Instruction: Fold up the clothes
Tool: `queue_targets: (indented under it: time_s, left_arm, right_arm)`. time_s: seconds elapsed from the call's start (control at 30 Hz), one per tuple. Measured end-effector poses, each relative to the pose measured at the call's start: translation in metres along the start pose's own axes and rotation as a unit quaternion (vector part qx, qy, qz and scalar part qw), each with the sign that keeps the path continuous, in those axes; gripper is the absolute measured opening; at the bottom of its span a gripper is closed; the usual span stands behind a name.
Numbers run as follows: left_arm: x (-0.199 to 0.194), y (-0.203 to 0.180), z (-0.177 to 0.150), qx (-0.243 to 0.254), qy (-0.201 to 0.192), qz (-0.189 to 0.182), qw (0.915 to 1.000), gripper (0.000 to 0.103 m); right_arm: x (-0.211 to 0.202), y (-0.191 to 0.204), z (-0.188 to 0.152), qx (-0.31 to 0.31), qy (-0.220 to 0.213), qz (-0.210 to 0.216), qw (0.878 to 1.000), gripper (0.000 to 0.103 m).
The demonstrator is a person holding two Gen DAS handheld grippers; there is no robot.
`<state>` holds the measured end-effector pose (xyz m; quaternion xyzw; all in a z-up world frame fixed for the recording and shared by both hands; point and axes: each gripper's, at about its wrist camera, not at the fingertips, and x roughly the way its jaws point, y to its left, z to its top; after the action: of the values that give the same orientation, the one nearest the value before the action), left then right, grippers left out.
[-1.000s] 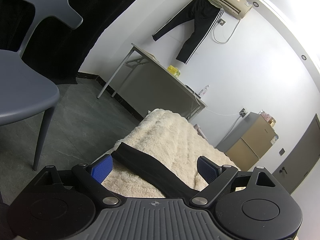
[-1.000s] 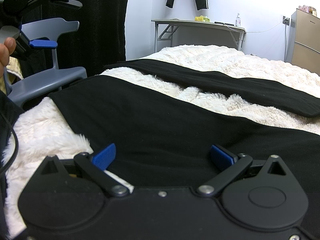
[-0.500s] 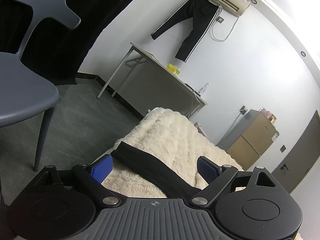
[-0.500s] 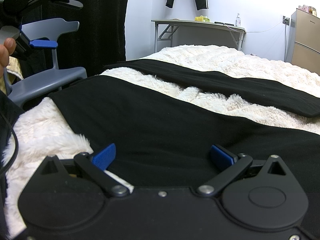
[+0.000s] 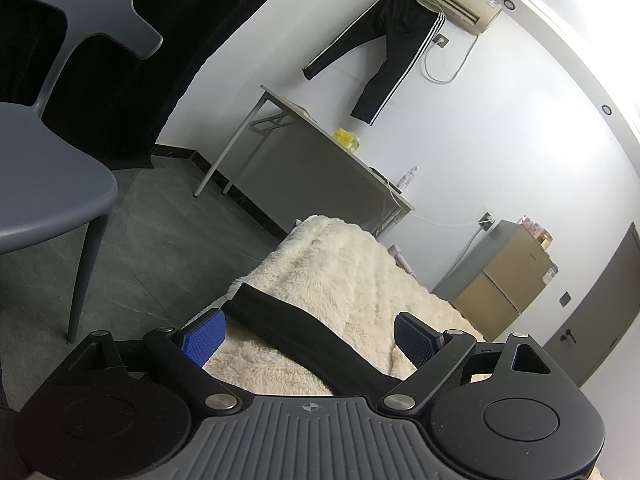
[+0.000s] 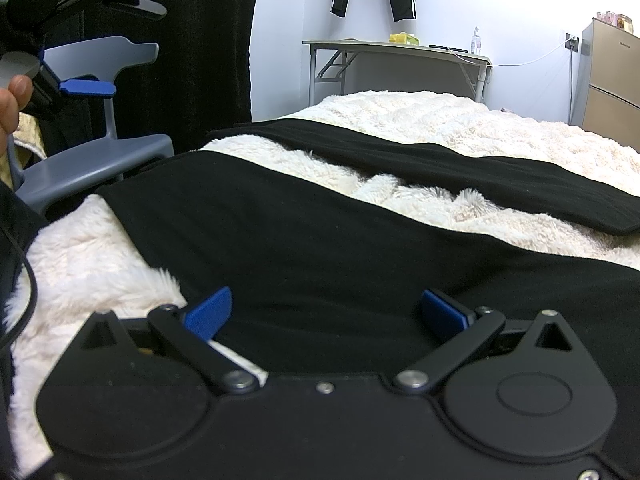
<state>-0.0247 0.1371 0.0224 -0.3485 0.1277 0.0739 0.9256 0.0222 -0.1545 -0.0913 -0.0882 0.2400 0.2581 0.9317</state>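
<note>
Two grippers hung above a cream fleece blanket (image 6: 460, 120) with their blue pads spread wide and nothing between them. The right gripper (image 6: 326, 312) tilted down low over the black garment (image 6: 320, 240), which lay spread flat across the blanket. The left gripper (image 5: 308, 336), gripped by a hand (image 6: 12, 100), was raised at the bed's side, above one narrow garment strip (image 5: 296, 332) near the blanket's edge. A grey chair (image 5: 44, 168) stood close beside the bed, with bare dark floor (image 5: 168, 240) stretching to a folding table (image 5: 320, 148).
</note>
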Motion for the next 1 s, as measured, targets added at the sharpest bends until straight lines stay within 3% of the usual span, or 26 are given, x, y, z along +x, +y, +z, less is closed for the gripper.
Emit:
queue_targets:
  time_s: [1.0]
  left_arm:
    - [0.0000,-0.0006,0.0017,0.003,0.000,0.000,1.0000,0.089]
  right_arm:
    - [-0.0013,0.0006,-0.0002,0.000,-0.001,-0.001,1.000,0.103]
